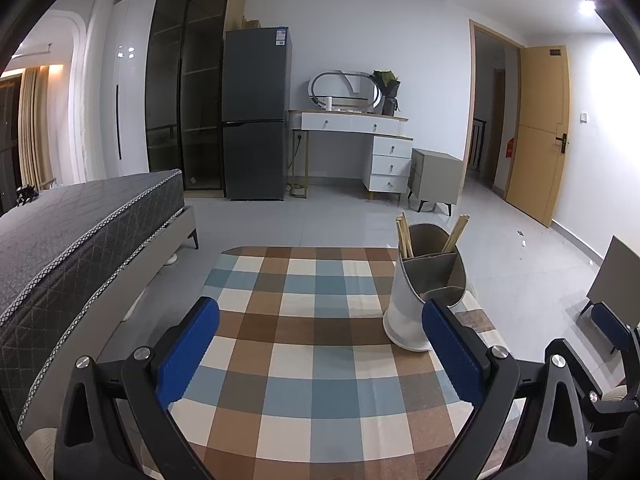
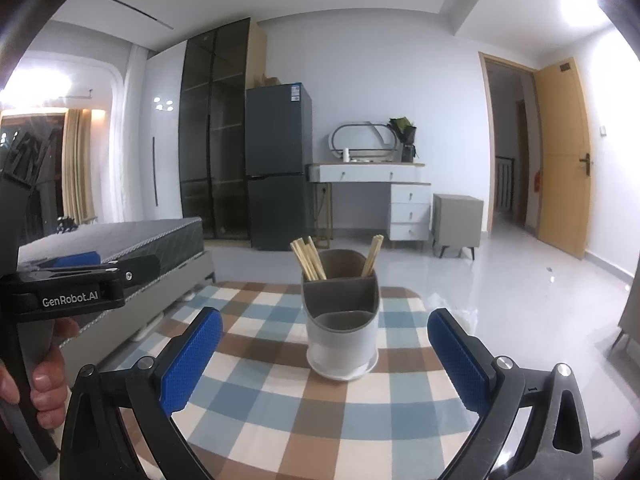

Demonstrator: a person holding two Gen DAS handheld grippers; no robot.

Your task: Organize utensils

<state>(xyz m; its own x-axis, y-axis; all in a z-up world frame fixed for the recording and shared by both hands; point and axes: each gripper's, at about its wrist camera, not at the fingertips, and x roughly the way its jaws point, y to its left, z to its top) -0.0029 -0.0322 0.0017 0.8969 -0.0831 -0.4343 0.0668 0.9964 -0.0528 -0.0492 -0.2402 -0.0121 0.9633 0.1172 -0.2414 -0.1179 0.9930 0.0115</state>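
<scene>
Your left tongs (image 1: 320, 354) spread wide and empty, your right tongs (image 2: 325, 354) likewise gaping with nothing held, checked table (image 2: 280, 420) beneath, upright utensil holder (image 2: 342, 336) mid-table, chopsticks (image 2: 308, 264) standing tips-up in its rear compartments, front compartment seemingly empty.

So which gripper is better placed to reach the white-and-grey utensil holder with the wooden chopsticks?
Right gripper: the white-and-grey utensil holder sits centred between its open fingers. For the left gripper, it sits off to the right.
</scene>
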